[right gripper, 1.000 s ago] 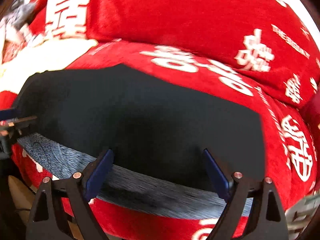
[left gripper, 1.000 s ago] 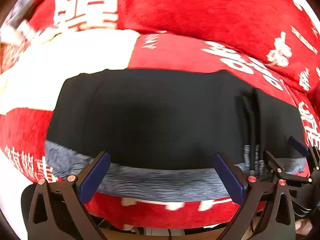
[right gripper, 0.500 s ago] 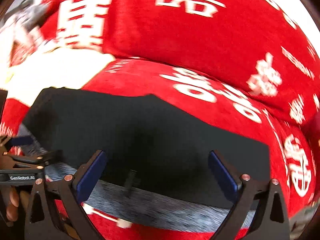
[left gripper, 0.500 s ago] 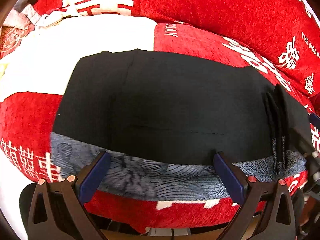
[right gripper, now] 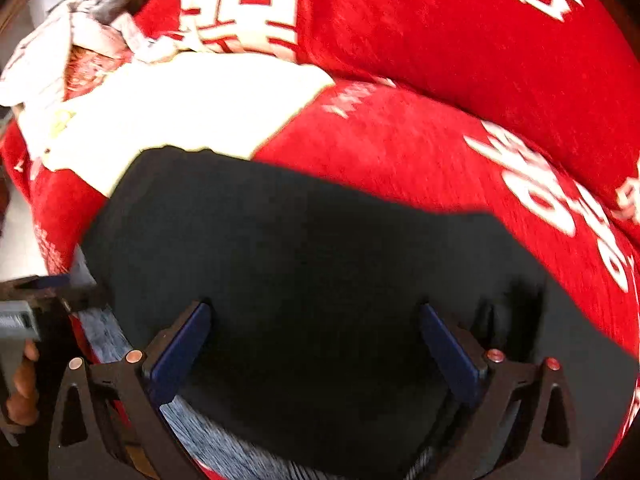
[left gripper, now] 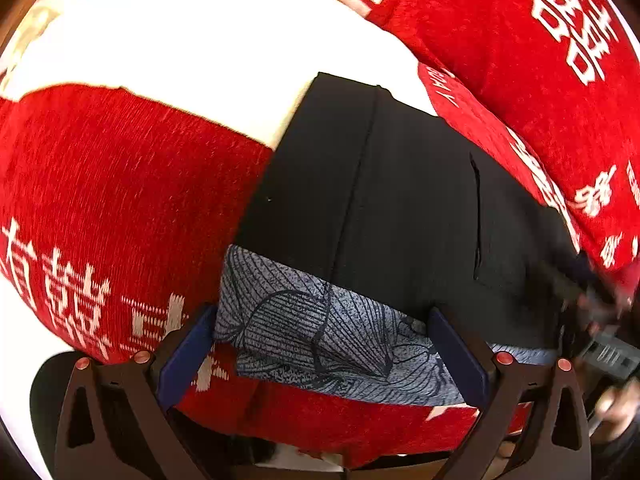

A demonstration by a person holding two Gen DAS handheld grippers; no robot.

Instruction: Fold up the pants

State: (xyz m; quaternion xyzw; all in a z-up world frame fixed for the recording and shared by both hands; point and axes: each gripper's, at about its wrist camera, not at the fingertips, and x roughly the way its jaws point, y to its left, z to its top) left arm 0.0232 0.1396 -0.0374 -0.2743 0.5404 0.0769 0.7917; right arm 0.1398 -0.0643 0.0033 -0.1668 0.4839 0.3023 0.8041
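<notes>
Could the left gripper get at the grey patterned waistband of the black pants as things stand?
Probably yes: the left gripper has its jaws open, the grey patterned waistband lies between them uncovered, on top of the red cover.

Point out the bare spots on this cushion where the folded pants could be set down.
Free: the white patch beyond the black pants' far left corner, and the red cover left of them. Crowded: the right, where the red back cushion borders the pants; crumpled cloth sits far left.
</notes>
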